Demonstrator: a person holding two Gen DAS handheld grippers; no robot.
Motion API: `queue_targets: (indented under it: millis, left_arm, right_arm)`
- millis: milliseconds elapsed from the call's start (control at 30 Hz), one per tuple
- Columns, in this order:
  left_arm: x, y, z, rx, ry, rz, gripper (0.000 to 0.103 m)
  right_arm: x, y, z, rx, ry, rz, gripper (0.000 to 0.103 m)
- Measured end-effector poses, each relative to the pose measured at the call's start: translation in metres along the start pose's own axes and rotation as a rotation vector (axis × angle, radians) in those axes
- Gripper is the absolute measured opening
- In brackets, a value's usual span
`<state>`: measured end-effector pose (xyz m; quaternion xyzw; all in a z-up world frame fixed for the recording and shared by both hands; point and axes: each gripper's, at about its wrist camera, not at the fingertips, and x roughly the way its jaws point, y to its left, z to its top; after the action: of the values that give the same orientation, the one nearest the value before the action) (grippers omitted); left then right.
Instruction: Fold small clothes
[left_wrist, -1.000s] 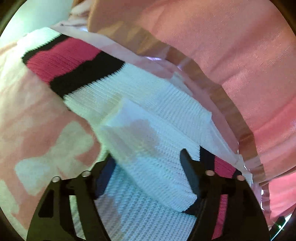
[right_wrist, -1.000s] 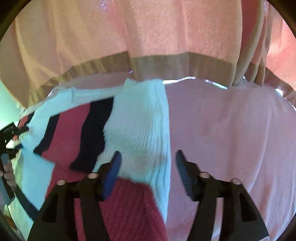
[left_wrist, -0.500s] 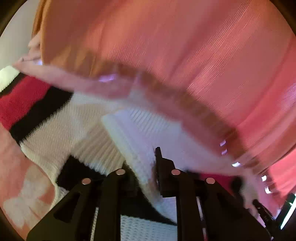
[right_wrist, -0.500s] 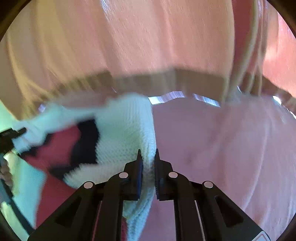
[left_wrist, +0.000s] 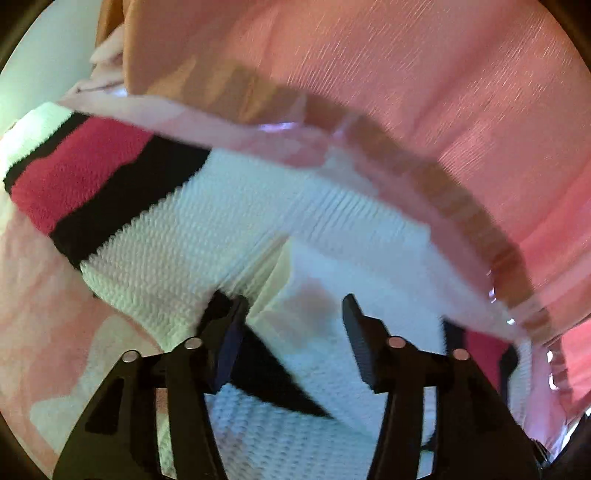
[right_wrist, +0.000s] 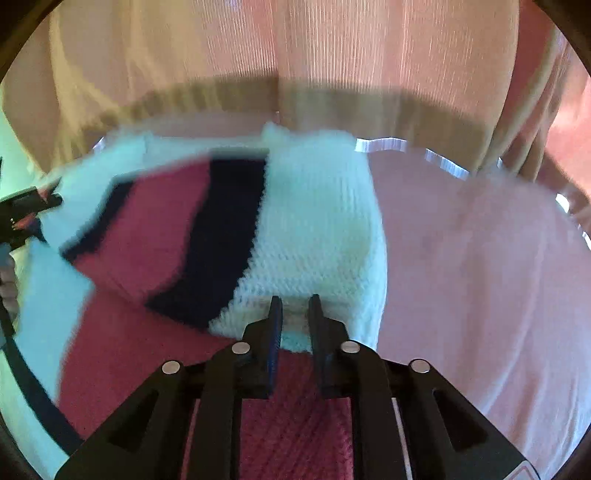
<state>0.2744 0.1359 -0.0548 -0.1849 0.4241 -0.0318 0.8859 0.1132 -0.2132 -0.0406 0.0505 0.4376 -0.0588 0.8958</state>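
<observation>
Since a second ago, both grippers are pinching closer on the sweater (right_wrist: 314, 229) at frame centre. Left gripper (left_wrist: 291, 321) is opening, cloth loose between its jaws; right gripper (right_wrist: 295, 317) is nipping the white edge. That half-released fold is risking slipping undone.

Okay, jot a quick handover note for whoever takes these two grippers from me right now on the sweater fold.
Left gripper: jaws opening, white knit between them, not pinched.
Right gripper: shut on the white edge of the striped sweater.
Sweater lies on the pink cloth, close to the person's pink top; a white, black and pink striped part is doubled over the pink body.
Done: one fold is under way.
Left: lay the held edge flat, release, then finish and square the folds.
</observation>
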Motion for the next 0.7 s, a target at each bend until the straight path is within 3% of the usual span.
queue_targets:
  millis: [100,200,267,300,367,533,633,700]
  left_arm:
    - [-0.016,0.000,0.008,-0.015,-0.016,0.000,0.046]
    - [-0.053,0.024,0.029,-0.104,-0.120,-0.026,0.055]
    - [-0.073,0.048,0.046,-0.160,-0.173,0.027,0.084]
    - [-0.079,0.064,0.057,-0.190,-0.199,0.073,0.090]
    - [-0.084,0.106,0.073,-0.252,-0.234,0.151,0.092]
    - [-0.055,0.227,0.099,-0.456,-0.187,0.354,0.092]
    - [-0.039,0.263,0.101,-0.520,-0.176,0.385,0.092]
    - [-0.037,0.267,0.107,-0.476,-0.219,0.402,0.091]
  right_arm:
    - [-0.018,0.001,-0.001,-0.020,0.000,-0.022,0.010]
    - [-0.049,0.003,-0.008,0.001,-0.052,0.017,0.011]
    - [-0.065,0.008,-0.012,0.011,-0.079,0.068,0.011]
    - [-0.076,0.015,-0.015,0.006,-0.102,0.103,0.011]
    - [-0.091,0.033,-0.023,-0.034,-0.144,0.152,0.016]
    - [-0.105,0.083,-0.044,-0.172,-0.195,0.206,0.020]
    - [-0.099,0.097,-0.056,-0.192,-0.175,0.235,0.022]
    - [-0.092,0.104,-0.062,-0.223,-0.160,0.223,0.023]
